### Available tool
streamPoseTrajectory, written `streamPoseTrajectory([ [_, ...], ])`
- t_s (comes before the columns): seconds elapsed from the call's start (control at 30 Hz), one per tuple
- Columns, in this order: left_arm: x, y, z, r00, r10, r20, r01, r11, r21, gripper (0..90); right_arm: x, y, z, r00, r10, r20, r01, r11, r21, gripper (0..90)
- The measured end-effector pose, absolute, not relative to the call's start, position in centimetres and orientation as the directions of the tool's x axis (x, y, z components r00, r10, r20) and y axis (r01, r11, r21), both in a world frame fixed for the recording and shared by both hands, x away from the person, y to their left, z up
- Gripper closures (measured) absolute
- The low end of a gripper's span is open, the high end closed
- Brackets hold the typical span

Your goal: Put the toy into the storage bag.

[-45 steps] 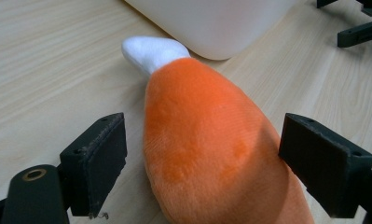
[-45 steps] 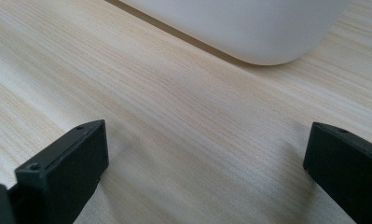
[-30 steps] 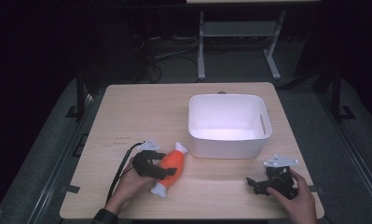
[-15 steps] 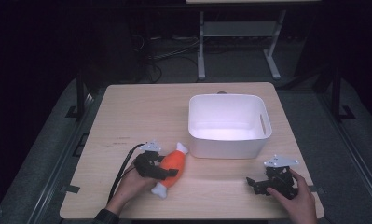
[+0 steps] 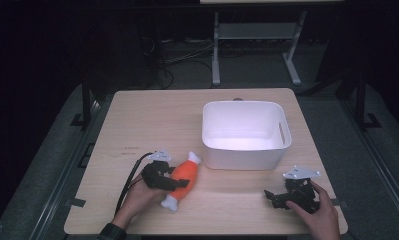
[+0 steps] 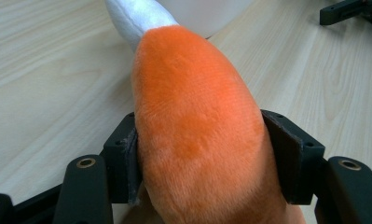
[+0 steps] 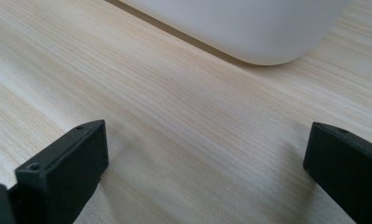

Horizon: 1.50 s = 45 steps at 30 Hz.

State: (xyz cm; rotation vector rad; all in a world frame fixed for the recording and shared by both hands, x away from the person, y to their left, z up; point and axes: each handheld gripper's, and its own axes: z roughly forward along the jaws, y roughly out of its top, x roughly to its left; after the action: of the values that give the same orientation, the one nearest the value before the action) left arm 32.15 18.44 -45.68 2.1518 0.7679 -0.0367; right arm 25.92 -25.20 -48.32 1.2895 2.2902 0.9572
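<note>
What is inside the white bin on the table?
The white bin looks empty: its bare white floor and far wall show in the high view. Its near wall hides the strip of floor just behind it.

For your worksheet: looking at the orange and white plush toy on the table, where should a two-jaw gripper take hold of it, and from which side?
Grip the plush toy across its thick orange middle, coming from its left, as the left gripper does. It lies flat and long, so the narrower white ends offer less hold. The jaws have just been closing and their pads now press both flanks.
</note>
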Motion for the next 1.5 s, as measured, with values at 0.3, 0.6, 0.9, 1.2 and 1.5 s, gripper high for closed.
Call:
streamPoseTrajectory([
  [0.3, 32.0, 19.6, -45.0, 0.833, 0.481, -0.274, 0.512, -0.481, 0.712, 35.3, 25.9, -25.2, -48.3, -0.529, 0.848, 0.030, 0.617, 0.360, 0.699, 0.0],
  [0.6, 31.7, 20.8, -43.2, 0.868, 0.434, -0.241, 0.456, -0.505, 0.733, 35.1, 25.9, -25.2, -48.3, -0.529, 0.848, 0.030, 0.617, 0.360, 0.700, 0.0],
  [0.9, 31.6, 21.5, -41.7, 0.887, 0.399, -0.234, 0.427, -0.514, 0.744, 35.1, 25.9, -25.2, -48.3, -0.529, 0.848, 0.030, 0.617, 0.360, 0.700, 0.0],
  [1.2, 31.8, 21.7, -40.4, 0.902, 0.365, -0.231, 0.404, -0.523, 0.750, 35.1, 25.9, -25.2, -48.3, -0.529, 0.848, 0.029, 0.617, 0.361, 0.700, 0.0],
  [1.5, 32.1, 21.5, -38.1, 0.919, 0.330, -0.217, 0.370, -0.526, 0.766, 35.1, 25.9, -25.2, -48.3, -0.529, 0.848, 0.030, 0.617, 0.360, 0.700, 0.0],
])
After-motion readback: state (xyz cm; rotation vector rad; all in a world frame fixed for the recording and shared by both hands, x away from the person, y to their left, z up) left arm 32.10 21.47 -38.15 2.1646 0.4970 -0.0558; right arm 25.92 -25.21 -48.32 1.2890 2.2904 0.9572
